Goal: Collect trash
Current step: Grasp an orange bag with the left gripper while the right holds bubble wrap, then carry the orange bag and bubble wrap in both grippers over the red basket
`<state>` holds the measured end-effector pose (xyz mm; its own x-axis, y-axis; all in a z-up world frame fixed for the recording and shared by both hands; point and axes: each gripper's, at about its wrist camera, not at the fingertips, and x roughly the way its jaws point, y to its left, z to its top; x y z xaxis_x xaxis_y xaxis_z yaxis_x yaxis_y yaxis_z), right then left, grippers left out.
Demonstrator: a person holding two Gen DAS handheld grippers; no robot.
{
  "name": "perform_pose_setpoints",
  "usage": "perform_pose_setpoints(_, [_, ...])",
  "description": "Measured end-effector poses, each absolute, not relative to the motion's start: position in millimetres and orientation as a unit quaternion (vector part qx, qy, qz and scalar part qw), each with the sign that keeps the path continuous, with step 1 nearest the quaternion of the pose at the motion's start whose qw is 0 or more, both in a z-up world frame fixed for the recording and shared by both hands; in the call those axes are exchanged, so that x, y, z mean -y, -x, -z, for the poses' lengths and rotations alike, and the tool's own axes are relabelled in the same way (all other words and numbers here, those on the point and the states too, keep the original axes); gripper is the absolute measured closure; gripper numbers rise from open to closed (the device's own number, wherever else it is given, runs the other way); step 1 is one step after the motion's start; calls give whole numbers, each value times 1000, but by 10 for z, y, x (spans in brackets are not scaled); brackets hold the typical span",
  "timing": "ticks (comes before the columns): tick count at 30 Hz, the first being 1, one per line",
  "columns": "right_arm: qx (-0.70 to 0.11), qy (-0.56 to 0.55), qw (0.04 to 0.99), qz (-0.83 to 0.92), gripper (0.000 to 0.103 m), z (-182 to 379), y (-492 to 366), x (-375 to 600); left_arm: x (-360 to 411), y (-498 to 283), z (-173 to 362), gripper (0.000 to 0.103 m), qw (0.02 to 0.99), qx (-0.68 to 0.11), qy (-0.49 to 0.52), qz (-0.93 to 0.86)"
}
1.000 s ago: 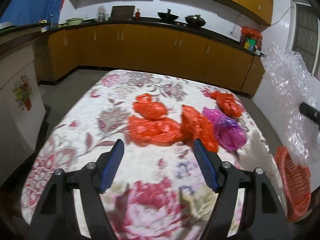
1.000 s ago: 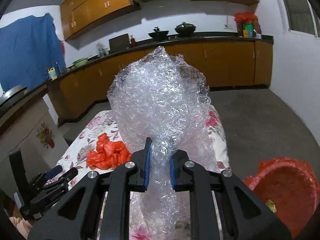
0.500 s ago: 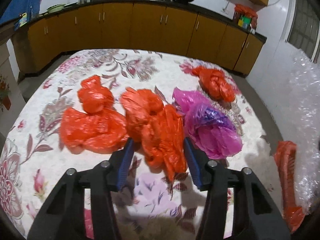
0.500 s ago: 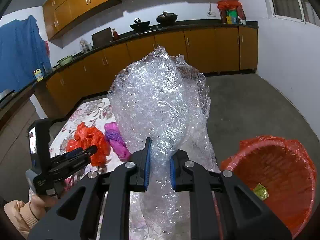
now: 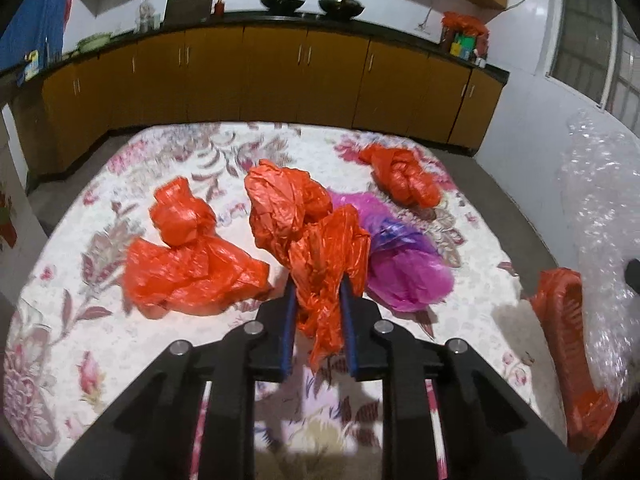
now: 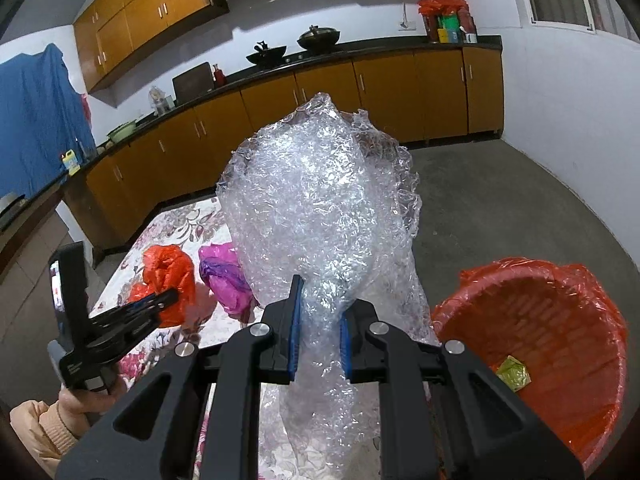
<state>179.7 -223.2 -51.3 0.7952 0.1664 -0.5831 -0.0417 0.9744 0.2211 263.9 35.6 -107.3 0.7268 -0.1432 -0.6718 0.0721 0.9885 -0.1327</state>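
Note:
My left gripper is shut on an orange plastic bag in the middle of the floral table. Other orange bags lie to its left and far right, and a purple bag lies just right of it. My right gripper is shut on a big wad of clear bubble wrap and holds it up beside the red basket. The left gripper also shows in the right wrist view.
The red basket stands off the table's right edge and holds a small yellow-green wrapper. Brown kitchen cabinets run along the back wall. Bare concrete floor lies to the right.
My left gripper moved forward to the middle orange bag and shut on it. My right gripper kept hold of the bubble wrap and shifted toward the basket.

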Motion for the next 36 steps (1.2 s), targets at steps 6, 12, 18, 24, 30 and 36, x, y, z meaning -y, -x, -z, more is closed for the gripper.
perform_pose_setpoints(6, [-299, -107, 947, -44, 86, 421, -1590, 2348, -380, -2333, 750, 83, 940, -332, 41, 73])
perform_pose_setpoints(12, [-285, -120, 951, -18, 86, 327, -1354, 2523, -180, -2088, 426, 83, 944, -308, 37, 115])
perform_pose_setpoints(18, [-274, -138, 952, 16, 87, 267, -1141, 2793, 197, -1877, 164, 83, 941, -288, 32, 173])
perform_pose_setpoints(24, [-272, -158, 948, 54, 87, 303, -929, 3078, 614, -1700, 42, 83, 934, -280, 20, 223])
perform_pose_setpoints(30, [-269, -175, 943, 89, 87, 353, -759, 3344, 1003, -1584, 46, 83, 923, -281, 6, 262])
perform_pose_setpoints(36, [-265, -185, 940, 110, 87, 377, -658, 3520, 1330, -1517, 104, 83, 911, -288, -8, 295])
